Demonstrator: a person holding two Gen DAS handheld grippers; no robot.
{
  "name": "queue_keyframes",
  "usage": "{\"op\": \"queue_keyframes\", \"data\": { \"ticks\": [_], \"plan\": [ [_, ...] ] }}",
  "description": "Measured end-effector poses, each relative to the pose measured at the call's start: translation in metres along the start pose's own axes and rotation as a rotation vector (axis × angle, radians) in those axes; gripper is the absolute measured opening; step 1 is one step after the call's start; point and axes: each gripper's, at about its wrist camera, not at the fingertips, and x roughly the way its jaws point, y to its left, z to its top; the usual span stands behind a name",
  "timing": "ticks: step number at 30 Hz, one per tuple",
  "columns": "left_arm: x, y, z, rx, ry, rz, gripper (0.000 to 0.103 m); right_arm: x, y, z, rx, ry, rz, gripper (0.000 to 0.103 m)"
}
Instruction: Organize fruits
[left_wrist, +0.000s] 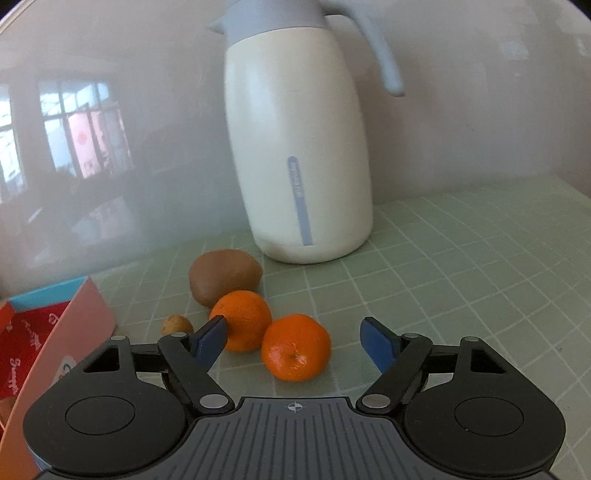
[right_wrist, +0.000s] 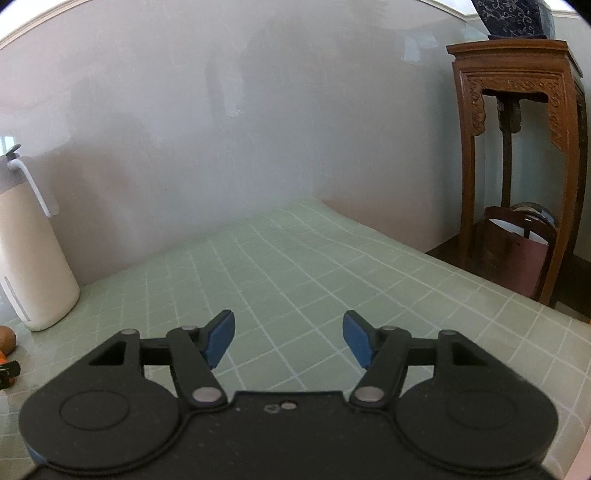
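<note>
In the left wrist view, two orange mandarins lie on the green checked tablecloth (left_wrist: 443, 280): the near one (left_wrist: 295, 347) sits between my open left gripper's (left_wrist: 295, 341) jaws, the far one (left_wrist: 242, 319) touches the left fingertip (left_wrist: 210, 341). A brown kiwi (left_wrist: 225, 277) lies behind them and a small brownish nut-like fruit (left_wrist: 177, 325) to the left. A pink box with red lining (left_wrist: 55, 332) stands at the left edge. My right gripper (right_wrist: 288, 338) is open and empty over bare tablecloth (right_wrist: 295, 266). A kiwi edge (right_wrist: 6, 338) shows at that view's far left.
A tall cream thermos jug with a grey lid and handle (left_wrist: 299, 147) stands behind the fruit against the wall; it also shows in the right wrist view (right_wrist: 29, 258). A carved wooden stand (right_wrist: 517, 147) is beyond the table's right edge.
</note>
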Motion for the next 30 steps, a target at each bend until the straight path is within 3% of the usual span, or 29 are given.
{"op": "queue_keyframes", "data": {
  "ticks": [6,12,15,17,18,30],
  "plan": [
    [-0.012,-0.008,-0.006,0.041,0.025,-0.037,0.075,-0.003,0.005,0.003,0.000,-0.014,0.016,0.068],
    [0.005,0.006,0.001,-0.037,0.053,-0.036,0.075,-0.004,0.007,0.003,-0.008,-0.011,0.023,0.069],
    [0.015,0.012,0.003,-0.077,0.075,-0.053,0.066,-0.002,0.005,0.003,-0.004,-0.008,0.016,0.069],
    [0.018,0.013,0.004,-0.091,0.073,-0.067,0.045,-0.001,0.005,0.003,0.000,-0.006,0.014,0.070],
    [0.018,0.013,0.004,-0.092,0.071,-0.067,0.041,0.000,0.006,0.004,-0.001,-0.005,0.013,0.070],
    [-0.012,0.022,0.004,-0.078,0.021,-0.078,0.040,0.001,0.011,0.003,0.006,0.006,0.015,0.070]
  ]
}}
